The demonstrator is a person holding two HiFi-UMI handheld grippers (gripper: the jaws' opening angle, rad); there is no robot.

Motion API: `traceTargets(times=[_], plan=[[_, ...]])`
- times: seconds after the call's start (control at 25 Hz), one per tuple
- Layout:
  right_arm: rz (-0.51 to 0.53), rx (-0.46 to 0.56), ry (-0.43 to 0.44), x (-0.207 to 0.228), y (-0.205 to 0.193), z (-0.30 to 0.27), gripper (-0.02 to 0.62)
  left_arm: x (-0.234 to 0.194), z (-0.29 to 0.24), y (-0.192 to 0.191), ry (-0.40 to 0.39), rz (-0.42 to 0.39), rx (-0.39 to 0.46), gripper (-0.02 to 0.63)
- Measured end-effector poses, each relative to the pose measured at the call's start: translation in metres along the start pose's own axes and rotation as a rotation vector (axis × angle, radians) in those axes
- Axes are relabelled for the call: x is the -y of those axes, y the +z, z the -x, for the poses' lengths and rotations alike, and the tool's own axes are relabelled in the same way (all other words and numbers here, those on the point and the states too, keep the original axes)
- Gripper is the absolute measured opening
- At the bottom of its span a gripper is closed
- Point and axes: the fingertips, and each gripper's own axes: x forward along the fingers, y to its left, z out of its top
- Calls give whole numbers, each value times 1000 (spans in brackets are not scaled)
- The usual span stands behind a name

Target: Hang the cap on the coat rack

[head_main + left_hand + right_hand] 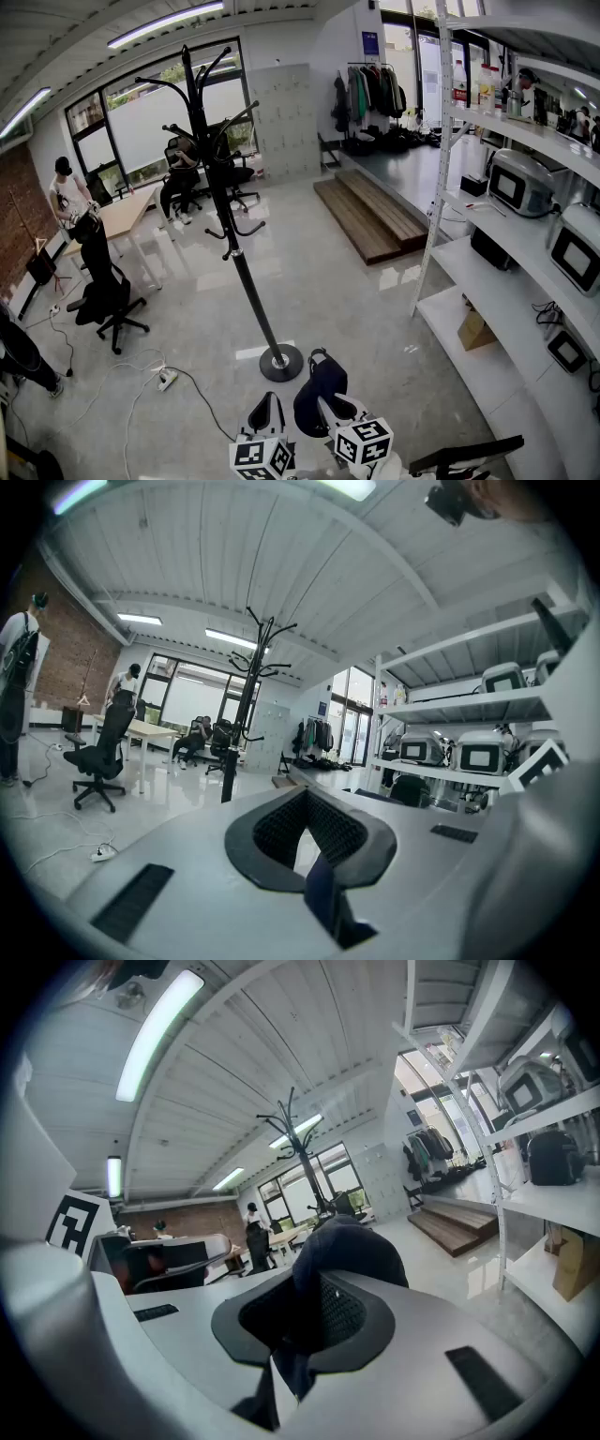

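Note:
A tall black coat rack (217, 178) with curved hooks stands mid-floor on a round base (281, 362). The dark navy cap (319, 389) hangs low, just right of that base, with my right gripper (330, 405) shut on it. In the right gripper view the cap (349, 1252) bulges up between the black pads, and the coat rack (298, 1147) shows far beyond it. My left gripper (265, 409) is beside the cap on its left, jaws together and holding nothing. From the left gripper view the coat rack (246, 705) stands ahead, left of the jaws.
White metal shelving (525, 281) with appliances and a cardboard box (475, 330) runs along the right. A power strip (168, 379) and cables lie on the floor at left. A black office chair (105, 286), a desk (122, 214) and people are at the left; wooden steps (370, 216) lie behind.

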Motion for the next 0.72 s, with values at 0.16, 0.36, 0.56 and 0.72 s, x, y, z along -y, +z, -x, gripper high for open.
traceTargets(times=[0.16, 0.36, 0.56, 0.72], plan=[[-26, 1, 0, 12, 5, -8, 49, 1, -14, 0, -2, -10, -2, 2], [-26, 4, 12, 16, 9, -18, 49, -1, -25, 9, 7, -21, 19, 2], [-9, -8, 28, 18, 10, -32, 49, -6, -35, 9, 14, -14, 30, 2], [2, -18, 37, 20, 12, -46, 49, -14, -47, 10, 23, -6, 38, 2]])
